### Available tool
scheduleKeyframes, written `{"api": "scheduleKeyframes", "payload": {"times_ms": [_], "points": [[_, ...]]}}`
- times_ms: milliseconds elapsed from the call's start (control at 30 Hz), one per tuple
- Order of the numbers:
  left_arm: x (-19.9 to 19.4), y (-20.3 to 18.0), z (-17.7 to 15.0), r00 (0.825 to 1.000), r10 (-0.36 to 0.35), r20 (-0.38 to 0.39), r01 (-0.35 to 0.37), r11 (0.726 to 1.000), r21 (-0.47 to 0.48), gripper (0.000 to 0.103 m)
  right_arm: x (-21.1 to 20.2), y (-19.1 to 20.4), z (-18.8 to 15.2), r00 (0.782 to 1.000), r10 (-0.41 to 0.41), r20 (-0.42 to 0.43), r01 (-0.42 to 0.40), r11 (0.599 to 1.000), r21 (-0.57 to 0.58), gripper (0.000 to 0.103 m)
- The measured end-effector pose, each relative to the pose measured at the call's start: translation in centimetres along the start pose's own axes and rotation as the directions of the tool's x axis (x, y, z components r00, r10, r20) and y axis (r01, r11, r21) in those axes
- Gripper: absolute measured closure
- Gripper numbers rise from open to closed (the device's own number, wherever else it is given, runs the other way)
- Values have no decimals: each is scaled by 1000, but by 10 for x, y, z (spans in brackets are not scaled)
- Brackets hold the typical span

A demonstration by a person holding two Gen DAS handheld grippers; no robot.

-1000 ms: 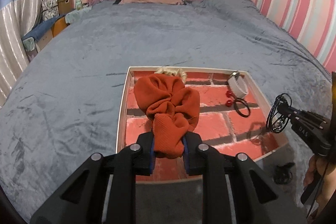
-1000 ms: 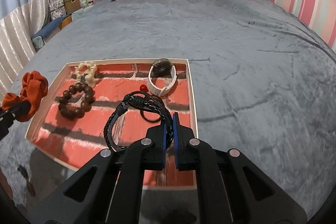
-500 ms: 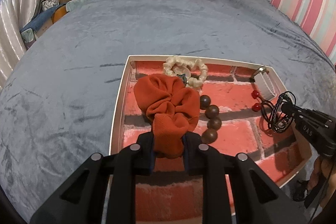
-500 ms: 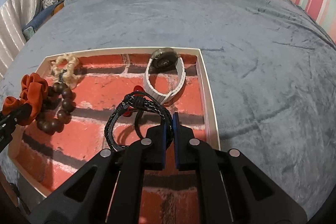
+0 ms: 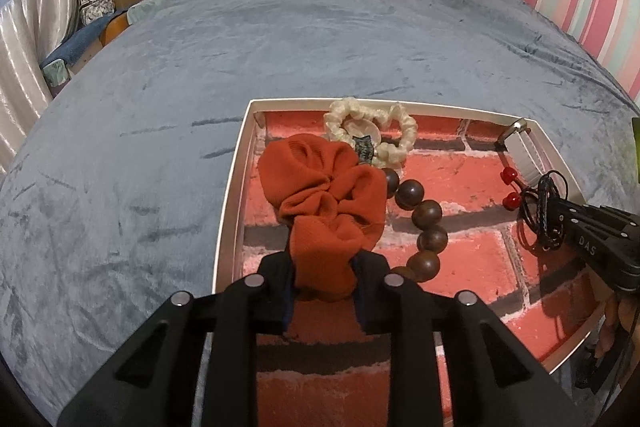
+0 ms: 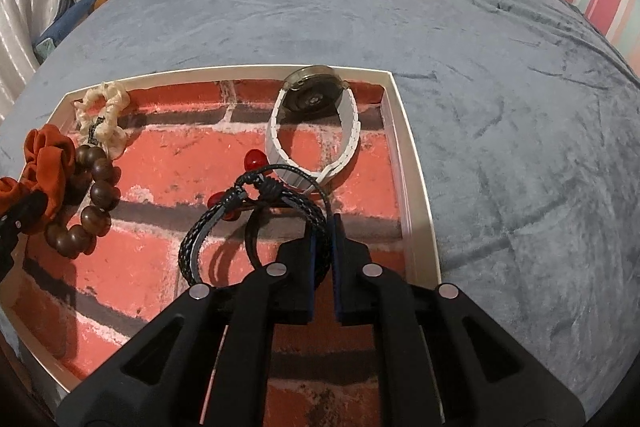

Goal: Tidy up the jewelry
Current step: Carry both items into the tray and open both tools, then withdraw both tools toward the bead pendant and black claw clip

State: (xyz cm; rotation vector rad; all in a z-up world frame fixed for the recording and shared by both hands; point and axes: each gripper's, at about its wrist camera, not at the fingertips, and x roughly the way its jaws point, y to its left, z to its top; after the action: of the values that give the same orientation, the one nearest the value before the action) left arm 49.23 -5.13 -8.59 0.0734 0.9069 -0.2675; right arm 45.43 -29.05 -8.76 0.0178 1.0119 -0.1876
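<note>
Compared with one second earlier, both grippers have advanced over the brick-patterned tray (image 5: 234, 183), so the wooden bead bracelet (image 5: 426, 215) and cream scrunchie (image 5: 372, 131), previously hidden in the left wrist view, are now exposed. Left to right: the left gripper (image 5: 322, 281) reaches in over the tray's left edge, its jaws partly closed and clamping the orange scrunchie (image 5: 320, 195), which is bunched just above the tray floor. Just beside it, toward the far left corner, lies the cream scrunchie, with the bead bracelet curving along the orange scrunchie's right side. A red bead hair tie (image 6: 256, 159) lies near the tray's centre, partly under the black braided cord bracelet (image 6: 240, 215). The right gripper (image 6: 324, 239) points in over the near edge, jaws almost fully closed, pinching that bracelet, whose loops hang to its left above the floor. The white-strapped watch (image 6: 316, 123) rests against the tray's far right corner. The tray sits on a grey bedspread (image 6: 480, 47).
</note>
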Motion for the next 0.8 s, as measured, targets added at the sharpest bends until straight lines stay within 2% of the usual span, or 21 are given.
{"api": "scheduleKeyframes", "payload": {"times_ms": [67, 167, 300, 367, 433, 500, 567, 633, 800], "points": [[0, 2, 0, 1000, 5, -2, -5, 1000, -6, 72, 0, 1, 0, 1000, -1, 0, 1, 1000, -1, 95], [0, 3, 0, 1000, 5, -4, -5, 1000, -8, 71, -1, 1, -1, 1000, -7, -1, 7, 1000, 4, 90], [-6, 2, 0, 1000, 15, -3, -15, 1000, 10, 66, -3, -2, -2, 1000, -4, -7, 4, 1000, 8, 69], [-10, 1, 0, 1000, 13, 2, -13, 1000, 12, 62, -6, -5, -2, 1000, 12, -6, -12, 1000, 12, 66], [-17, 0, 1, 1000, 8, 6, -8, 1000, 15, 53, -10, -8, -2, 1000, 31, -3, -31, 999, 10, 46], [-23, -1, 2, 1000, 12, 11, -12, 1000, 24, 45, -19, -8, -3, 998, 63, 15, -63, 998, -2, 31], [-34, -4, 1, 999, 18, 30, -19, 999, 44, 42, -32, -6, -3, 997, 61, 43, -60, 998, -27, 25], [-44, -6, -1, 999, 20, 46, -22, 998, 51, 33, -41, -4, -4, 997, 56, 57, -54, 998, -43, 15], [-71, -8, -6, 997, 8, 80, -11, 999, 39, 24, -69, -8, -10, 994, 42, 100, -38, 998, -46, 4]]}}
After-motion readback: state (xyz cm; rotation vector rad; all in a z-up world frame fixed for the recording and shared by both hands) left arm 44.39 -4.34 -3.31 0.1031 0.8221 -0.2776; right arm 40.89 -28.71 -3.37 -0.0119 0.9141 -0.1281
